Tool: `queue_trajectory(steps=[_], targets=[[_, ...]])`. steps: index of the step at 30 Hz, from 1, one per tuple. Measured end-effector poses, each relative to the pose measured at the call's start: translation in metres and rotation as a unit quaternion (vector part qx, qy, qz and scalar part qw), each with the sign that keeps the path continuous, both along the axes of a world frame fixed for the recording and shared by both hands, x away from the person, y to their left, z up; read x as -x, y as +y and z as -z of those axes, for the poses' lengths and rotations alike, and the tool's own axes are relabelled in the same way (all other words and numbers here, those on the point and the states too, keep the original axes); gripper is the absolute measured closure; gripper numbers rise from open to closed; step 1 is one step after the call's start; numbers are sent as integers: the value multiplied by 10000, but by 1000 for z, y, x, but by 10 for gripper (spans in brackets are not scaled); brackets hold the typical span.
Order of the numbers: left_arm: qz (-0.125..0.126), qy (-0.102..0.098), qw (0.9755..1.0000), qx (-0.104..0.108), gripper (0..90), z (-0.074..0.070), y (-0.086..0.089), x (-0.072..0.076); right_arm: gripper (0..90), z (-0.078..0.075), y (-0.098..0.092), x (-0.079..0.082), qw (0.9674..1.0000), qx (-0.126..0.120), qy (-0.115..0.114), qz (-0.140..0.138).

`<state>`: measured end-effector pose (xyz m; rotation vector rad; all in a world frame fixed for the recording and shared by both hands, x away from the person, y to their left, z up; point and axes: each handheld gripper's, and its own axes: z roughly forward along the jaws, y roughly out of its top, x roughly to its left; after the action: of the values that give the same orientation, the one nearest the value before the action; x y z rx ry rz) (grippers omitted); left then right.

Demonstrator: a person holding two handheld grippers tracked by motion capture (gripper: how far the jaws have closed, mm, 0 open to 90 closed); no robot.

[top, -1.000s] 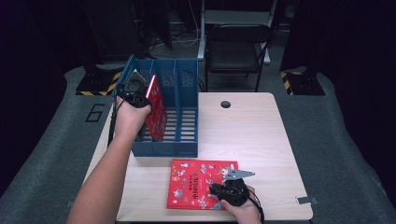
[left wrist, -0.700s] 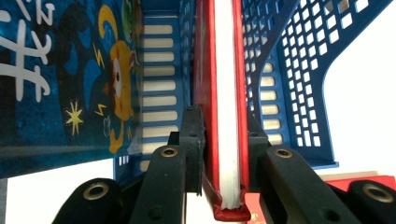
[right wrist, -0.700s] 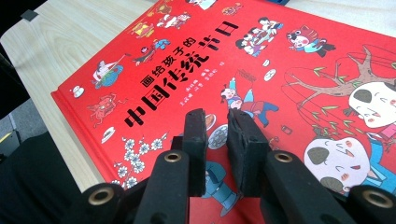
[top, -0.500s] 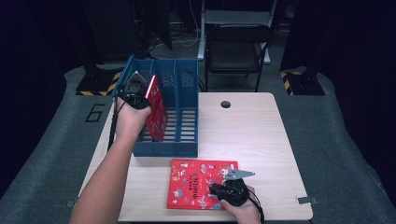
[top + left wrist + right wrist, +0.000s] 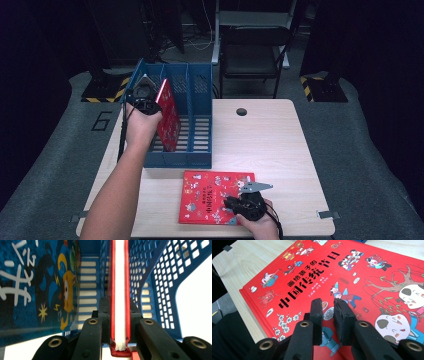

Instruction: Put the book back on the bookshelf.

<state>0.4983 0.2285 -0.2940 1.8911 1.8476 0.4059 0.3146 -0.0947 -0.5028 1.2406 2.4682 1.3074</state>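
Observation:
My left gripper [image 5: 145, 97] holds a thin red book [image 5: 170, 122] upright inside a blue file rack [image 5: 200, 156]. In the left gripper view the jaws [image 5: 119, 302] clamp the red book [image 5: 119, 277] by its edge; they have just been closing, with the book between them. A second red picture book [image 5: 210, 200] lies flat on the table near the front edge. My right gripper [image 5: 234, 206] rests over its right half. Its jaws [image 5: 328, 305] stand almost together above the cover [image 5: 337, 272], with nothing between them.
A blue picture book [image 5: 37, 285] stands in the rack to the left of the held one. The wooden table [image 5: 270, 145] has a small round hole [image 5: 241, 111] at the back. A dark chair [image 5: 255, 45] stands behind the table.

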Motion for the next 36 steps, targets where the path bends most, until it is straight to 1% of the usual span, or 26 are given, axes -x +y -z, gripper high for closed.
queue_trajectory(steps=[2,4,5,6,9,10,11,12,14,15,17,18,19,20,22,23,26,27,28,29,30,31,33,36], targets=[[-1,-77,10000,2,797,0,-1,-3,773,0,0,0,10000,1,-1,-3],[-49,-100,9999,21,797,1,-2,-5,773,0,0,0,10000,-1,1,-5],[-24,-143,9999,-23,797,2,-2,-7,773,0,0,0,10000,1,2,-8],[-21,-144,9999,-33,797,2,-2,-9,774,0,0,0,10000,-1,2,-11],[-40,-179,9998,-35,797,2,-3,-14,774,0,-1,0,10000,-13,11,-11],[-74,-243,9997,-40,797,2,-4,-15,774,0,-1,0,10000,-17,10,-12],[-92,-230,9997,-51,797,2,-6,-17,774,0,-1,0,10000,-20,10,-14],[-96,-263,9996,-48,797,1,-6,-18,774,0,-1,0,10000,-23,12,-15],[-64,-250,9996,-108,797,1,-7,-22,774,0,-1,0,10000,-25,12,-20],[-79,-328,9994,-103,797,0,-7,-23,774,0,-1,0,10000,-47,33,-15],[-72,-301,9994,-137,797,0,-6,-27,774,0,-1,0,10000,-25,15,-17],[-97,-383,9991,-138,797,1,-7,-29,774,0,-1,0,10000,-24,-1,-32],[-89,-328,9993,-158,797,2,-8,-30,774,0,-1,0,10000,-31,4,-38],[-80,-417,9989,-198,797,1,-8,-31,775,0,-1,0,10000,-56,22,-30],[-71,-438,9986,-288,797,2,-12,-35,774,0,-1,0,10000,-71,26,-30],[-114,-499,9983,-289,797,2,-12,-36,774,0,-1,0,10000,-72,20,-29],[-131,-513,9982,-284,797,1,-13,-37,775,0,-1,0,10000,-55,24,9],[-120,-507,9981,-329,797,1,-13,-38,775,1,-1,0,10000,-60,11,-3],[-113,-520,9981,-302,797,0,-13,-38,775,0,-2,0,10000,-74,16,-31],[-146,-569,9977,-341,797,1,-13,-39,775,0,-2,0,10000,-82,33,-15],[-140,-542,9979,-337,797,0,-14,-39,774,0,-2,1,10000,-66,36,-6],[-145,-618,9974,-332,796,0,-14,-39,774,0,-1,1,10000,-63,35,3],[-194,-648,9970,-363,796,1,-16,-40,775,0,-1,1,10000,-64,45,0],[-167,-657,9969,-395,796,1,-17,-39,775,0,-1,1,10000,-62,42,-5]])
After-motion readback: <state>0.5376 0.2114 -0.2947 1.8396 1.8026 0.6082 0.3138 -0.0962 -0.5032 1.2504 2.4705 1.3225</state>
